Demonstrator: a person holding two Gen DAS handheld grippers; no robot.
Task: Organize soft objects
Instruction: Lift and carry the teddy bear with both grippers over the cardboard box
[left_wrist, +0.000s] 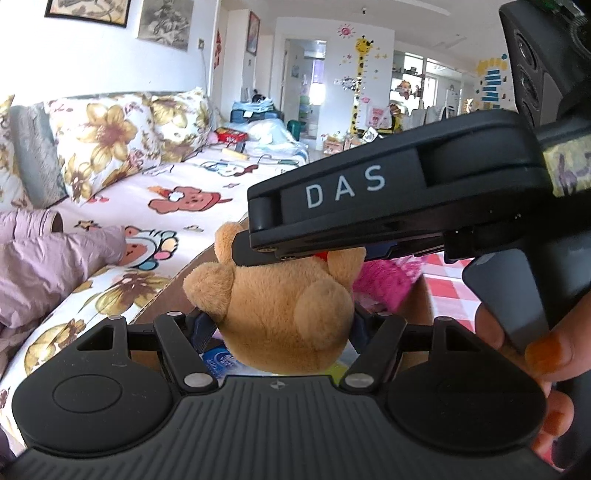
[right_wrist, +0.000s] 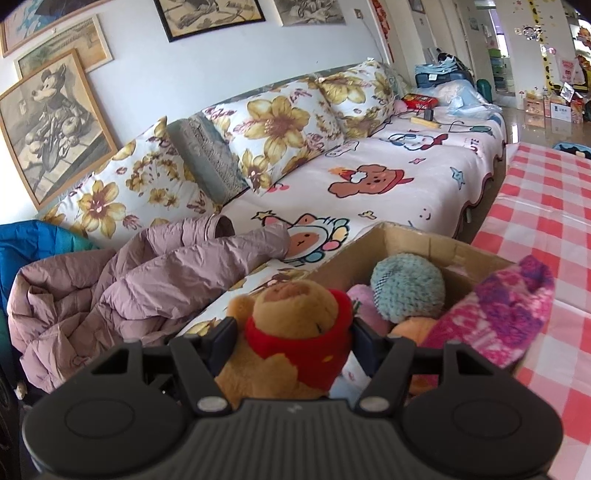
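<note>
Bear held by both claws above the box

The teddy bear (right_wrist: 291, 332) hung over the cardboard box (right_wrist: 406, 243), clamped by the right gripper (right_wrist: 293, 334) and also gripped between the left gripper (left_wrist: 284, 325) pads. A teal yarn ball (right_wrist: 408, 288) and pink sock (right_wrist: 495, 317) already lay inside; the box bottom stayed hidden.

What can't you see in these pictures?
- Bear's face: left wrist view, turned away; the right gripper covers its head.
- Bear's legs: right wrist view, behind the gripper body.
- Box bottom: both views, toys fill it.
- Left gripper's fingers: bear hides most of them.
</note>
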